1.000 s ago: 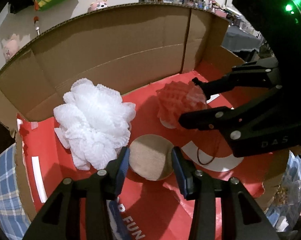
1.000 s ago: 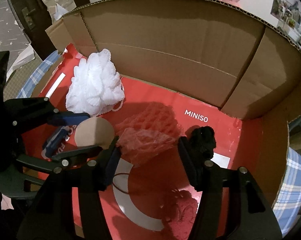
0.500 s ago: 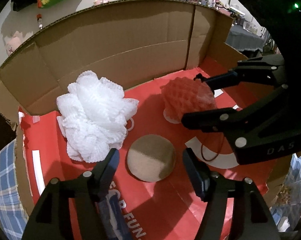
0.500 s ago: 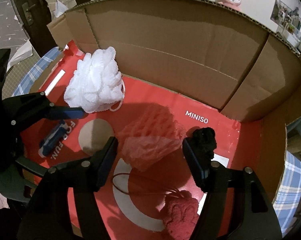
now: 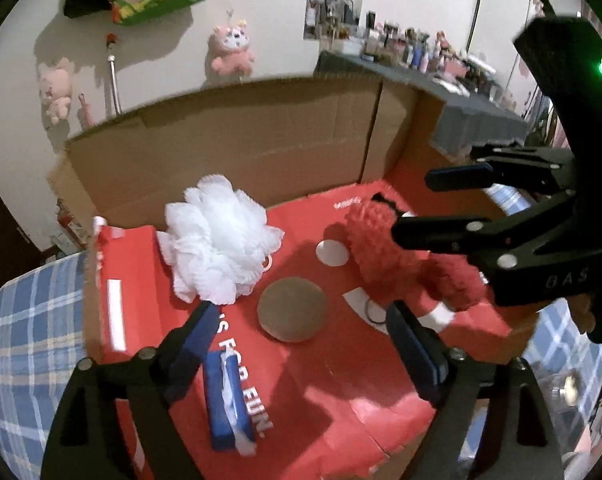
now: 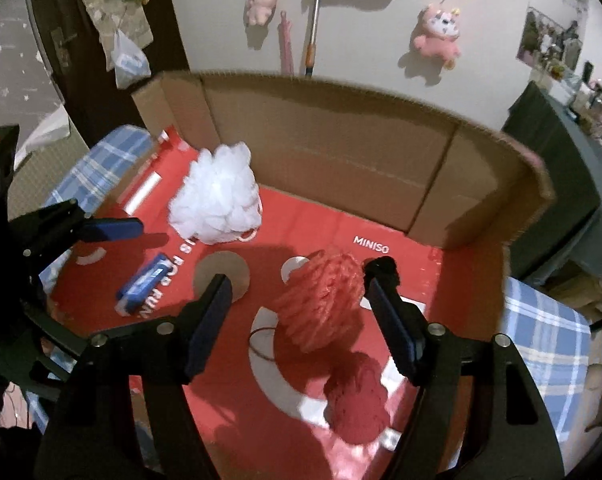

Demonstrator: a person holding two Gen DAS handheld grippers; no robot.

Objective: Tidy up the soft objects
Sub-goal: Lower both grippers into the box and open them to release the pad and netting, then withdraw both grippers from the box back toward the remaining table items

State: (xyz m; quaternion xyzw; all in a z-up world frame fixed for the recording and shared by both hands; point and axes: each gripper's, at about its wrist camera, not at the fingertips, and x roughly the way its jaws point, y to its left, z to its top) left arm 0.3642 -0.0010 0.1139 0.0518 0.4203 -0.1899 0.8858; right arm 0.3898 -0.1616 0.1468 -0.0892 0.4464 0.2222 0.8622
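Observation:
A cardboard box [image 5: 261,140] with a red floor holds several soft things. A white mesh pouf [image 5: 219,240] lies at the back left; it also shows in the right wrist view [image 6: 217,200]. A round tan sponge [image 5: 292,309] lies flat in the middle. A red mesh pouf [image 6: 323,300] lies right of it, with a dark red fluffy item [image 6: 359,396] nearer. A blue packet [image 5: 225,396] lies at the front left. My left gripper [image 5: 301,344] is open and empty above the sponge. My right gripper [image 6: 301,320] is open and empty above the red pouf.
The box stands on a blue plaid cloth [image 5: 29,320]. Its brown walls [image 6: 341,160] rise at the back and right. A small black item [image 6: 383,268] lies by the red pouf. Pink plush toys [image 6: 437,40] hang on the wall behind.
Both grippers have lifted up and back out of the box, so the objects look smaller. The left jaws have opened wider. The sponge and both poufs stay on the box floor.

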